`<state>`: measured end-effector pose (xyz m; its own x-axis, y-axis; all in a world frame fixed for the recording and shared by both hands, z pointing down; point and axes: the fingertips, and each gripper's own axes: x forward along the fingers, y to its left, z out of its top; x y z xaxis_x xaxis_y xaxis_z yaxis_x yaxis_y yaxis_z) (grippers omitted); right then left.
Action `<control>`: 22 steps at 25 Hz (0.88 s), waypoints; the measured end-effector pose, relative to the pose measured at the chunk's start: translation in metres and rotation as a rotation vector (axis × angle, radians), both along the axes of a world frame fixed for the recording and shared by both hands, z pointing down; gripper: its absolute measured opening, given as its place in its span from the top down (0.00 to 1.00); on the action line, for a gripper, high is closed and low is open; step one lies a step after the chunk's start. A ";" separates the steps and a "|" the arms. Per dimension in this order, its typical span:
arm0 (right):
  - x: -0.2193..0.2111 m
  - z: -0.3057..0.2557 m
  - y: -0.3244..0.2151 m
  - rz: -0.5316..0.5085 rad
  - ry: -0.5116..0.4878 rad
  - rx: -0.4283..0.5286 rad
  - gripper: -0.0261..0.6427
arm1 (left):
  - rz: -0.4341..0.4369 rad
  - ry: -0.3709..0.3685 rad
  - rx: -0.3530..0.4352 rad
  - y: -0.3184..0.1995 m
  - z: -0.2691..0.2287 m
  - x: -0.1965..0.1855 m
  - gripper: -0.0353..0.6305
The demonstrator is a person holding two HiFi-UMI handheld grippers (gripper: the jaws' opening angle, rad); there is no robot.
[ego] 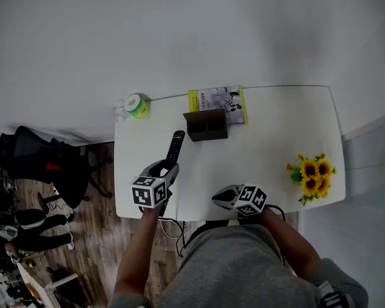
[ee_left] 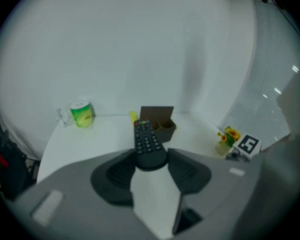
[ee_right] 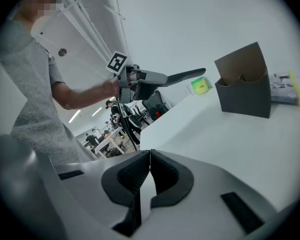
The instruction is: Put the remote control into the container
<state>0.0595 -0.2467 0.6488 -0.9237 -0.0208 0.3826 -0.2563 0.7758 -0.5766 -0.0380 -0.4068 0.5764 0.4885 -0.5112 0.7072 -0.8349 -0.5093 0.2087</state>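
Note:
A black remote control point(ego: 174, 147) point(ee_left: 148, 141) point(ee_right: 185, 76) is clamped at its near end between the pads of my left gripper point(ego: 165, 170) point(ee_left: 151, 167), and it points toward the far side of the table. Just beyond its tip stands the dark brown two-compartment container point(ego: 207, 125) point(ee_left: 160, 121) point(ee_right: 244, 85), open at the top. My right gripper point(ego: 223, 198) point(ee_right: 150, 170) rests near the table's front edge, its pads pressed together with nothing between them.
A yellow-edged booklet point(ego: 217, 101) lies behind the container. A green roll point(ego: 137, 106) point(ee_left: 81, 114) sits at the far left corner, sunflowers point(ego: 311, 174) point(ee_left: 228, 135) at the right edge. The white table point(ego: 269, 140) meets a white wall. Chairs and people are at the left.

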 end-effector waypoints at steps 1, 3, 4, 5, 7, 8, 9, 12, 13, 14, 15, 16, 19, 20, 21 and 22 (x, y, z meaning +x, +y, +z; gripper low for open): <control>0.004 -0.001 -0.001 0.006 -0.014 -0.002 0.94 | 0.019 -0.017 -0.021 -0.002 0.000 0.005 0.65; 0.010 -0.003 -0.002 0.013 -0.035 0.002 0.94 | 0.050 -0.043 -0.066 -0.008 -0.001 0.012 0.65; 0.012 -0.003 -0.002 0.016 -0.045 0.005 0.94 | 0.065 -0.056 -0.089 -0.012 -0.001 0.015 0.65; 0.015 -0.005 -0.003 0.018 -0.056 0.007 0.94 | 0.080 -0.068 -0.115 -0.015 -0.002 0.018 0.65; 0.018 -0.006 -0.003 0.018 -0.074 0.014 0.94 | 0.105 -0.087 -0.179 -0.019 -0.003 0.022 0.65; 0.020 -0.007 -0.003 0.014 -0.080 0.018 0.94 | 0.117 -0.097 -0.214 -0.020 -0.004 0.023 0.65; 0.021 -0.007 -0.002 0.010 -0.085 0.020 0.94 | 0.129 -0.111 -0.245 -0.022 -0.005 0.024 0.65; 0.025 -0.010 -0.004 0.016 -0.120 0.010 0.94 | 0.174 -0.160 -0.302 -0.033 -0.007 0.032 0.65; 0.026 -0.012 -0.005 0.024 -0.136 0.004 0.94 | 0.189 -0.178 -0.309 -0.039 -0.009 0.036 0.65; 0.027 -0.014 -0.006 0.030 -0.149 0.000 0.94 | 0.204 -0.196 -0.316 -0.046 -0.010 0.040 0.65; 0.028 -0.016 -0.006 0.032 -0.158 -0.002 0.94 | 0.218 -0.210 -0.327 -0.052 -0.010 0.045 0.65; 0.028 -0.017 -0.005 0.031 -0.163 -0.003 0.94 | 0.229 -0.219 -0.347 -0.058 -0.009 0.049 0.65; 0.030 -0.017 -0.003 0.018 -0.162 0.005 0.94 | 0.267 -0.234 -0.455 -0.066 0.001 0.062 0.65; 0.031 -0.016 -0.003 0.013 -0.159 0.010 0.94 | 0.279 -0.242 -0.496 -0.067 0.005 0.065 0.65; 0.033 -0.016 -0.003 0.008 -0.154 0.016 0.94 | 0.288 -0.252 -0.528 -0.068 0.009 0.067 0.65; 0.035 -0.016 -0.003 0.002 -0.147 0.021 0.94 | 0.293 -0.263 -0.550 -0.070 0.012 0.067 0.65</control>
